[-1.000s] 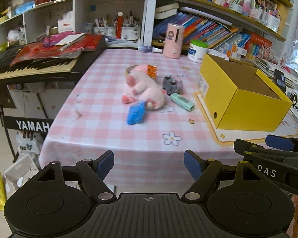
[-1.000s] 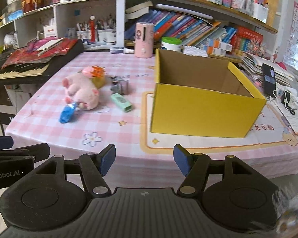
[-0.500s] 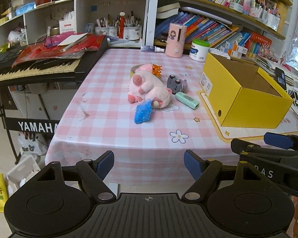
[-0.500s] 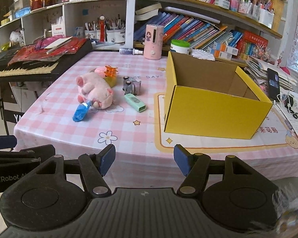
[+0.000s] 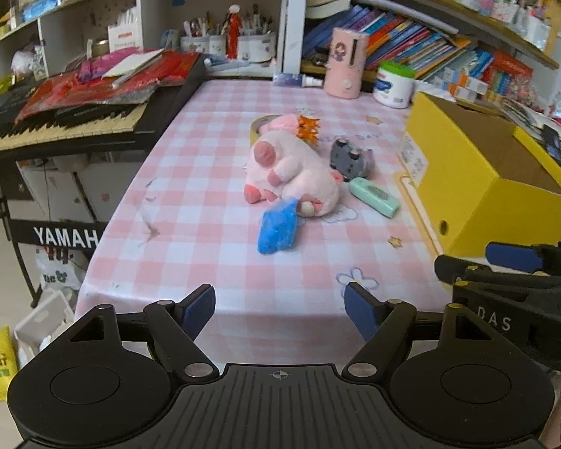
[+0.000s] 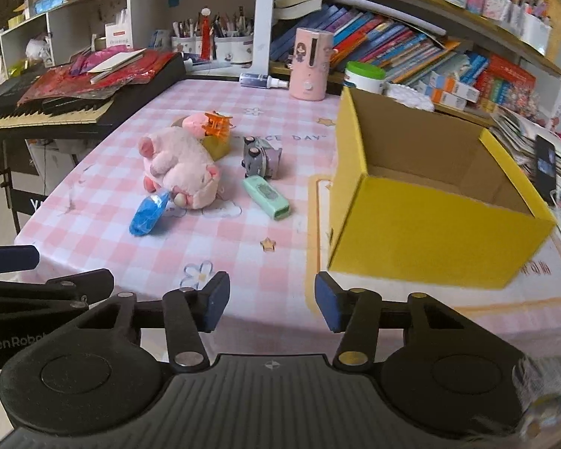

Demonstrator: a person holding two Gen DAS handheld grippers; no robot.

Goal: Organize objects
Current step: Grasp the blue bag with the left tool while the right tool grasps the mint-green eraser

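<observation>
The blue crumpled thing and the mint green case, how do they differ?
The blue crumpled thing is bright blue, wrinkled and shapeless; the mint green case is pale, smooth and oblong. The blue one touches the pink plush pig; the case lies apart from it. Both rest on the checked tablecloth.

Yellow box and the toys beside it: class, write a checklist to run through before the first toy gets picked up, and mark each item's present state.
1. Yellow box open on top, empty where visible: ok.
2. Pink plush pig free to lift: not ok, its foot rests on the blue packet.
3. Green case lying apart from the pig: ok.
4. Left hand-held gripper empty: ok; jaws closing.
5. Right hand-held gripper empty: ok; jaws closing.
6. Either gripper at a toy: not ok.
</observation>
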